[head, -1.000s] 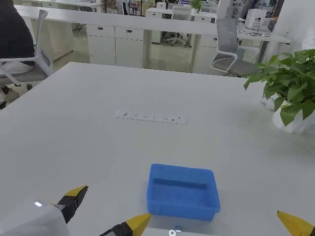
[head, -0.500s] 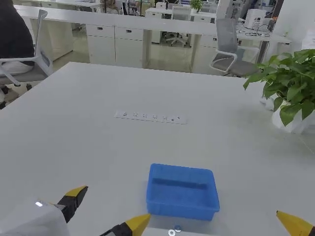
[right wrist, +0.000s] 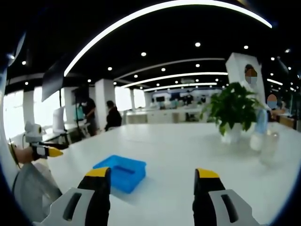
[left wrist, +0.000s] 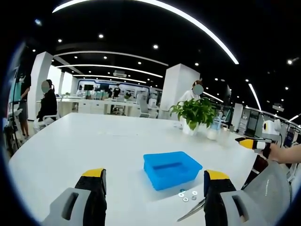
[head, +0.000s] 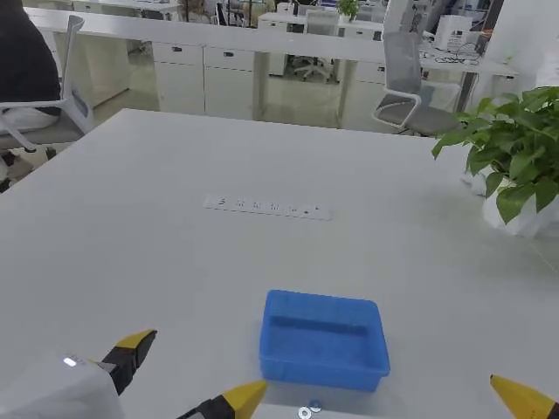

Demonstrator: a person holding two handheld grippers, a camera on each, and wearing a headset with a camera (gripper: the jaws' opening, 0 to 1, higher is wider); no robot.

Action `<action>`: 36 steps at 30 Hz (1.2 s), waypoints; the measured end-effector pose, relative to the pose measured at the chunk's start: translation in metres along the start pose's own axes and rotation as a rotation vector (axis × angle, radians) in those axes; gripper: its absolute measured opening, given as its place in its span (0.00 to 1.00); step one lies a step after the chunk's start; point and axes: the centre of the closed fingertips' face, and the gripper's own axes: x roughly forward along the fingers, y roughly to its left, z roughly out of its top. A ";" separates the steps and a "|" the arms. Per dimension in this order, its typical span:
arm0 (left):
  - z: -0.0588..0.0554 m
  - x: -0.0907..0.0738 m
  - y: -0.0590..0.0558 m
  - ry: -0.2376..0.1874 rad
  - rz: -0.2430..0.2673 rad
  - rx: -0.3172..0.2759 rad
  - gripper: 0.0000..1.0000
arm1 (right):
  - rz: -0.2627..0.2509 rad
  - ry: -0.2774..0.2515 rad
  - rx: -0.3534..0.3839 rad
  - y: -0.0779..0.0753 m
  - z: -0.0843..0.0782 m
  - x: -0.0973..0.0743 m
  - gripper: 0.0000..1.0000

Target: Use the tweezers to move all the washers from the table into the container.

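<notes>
Table (head: 157, 262) lies bare left of and beyond the blue container (head: 324, 340), with open passage on both flanks. Washers (left wrist: 188, 195) and tweezers (left wrist: 190, 213) crowd its near wall. Potted plant (head: 515, 157) occupies the far right edge. Power strip (head: 268, 207) lies flat, well beyond.

A potted plant (head: 514, 153) stands at the white table's (head: 131, 236) right edge, a power strip (head: 267, 208) mid-table.

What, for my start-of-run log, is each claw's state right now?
Left claw: open, holding nothing.
Right claw: open, holding nothing.
</notes>
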 end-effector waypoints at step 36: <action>-0.044 0.009 -0.044 0.282 -0.281 0.237 0.52 | 0.376 0.358 -0.271 0.103 -0.058 0.032 0.37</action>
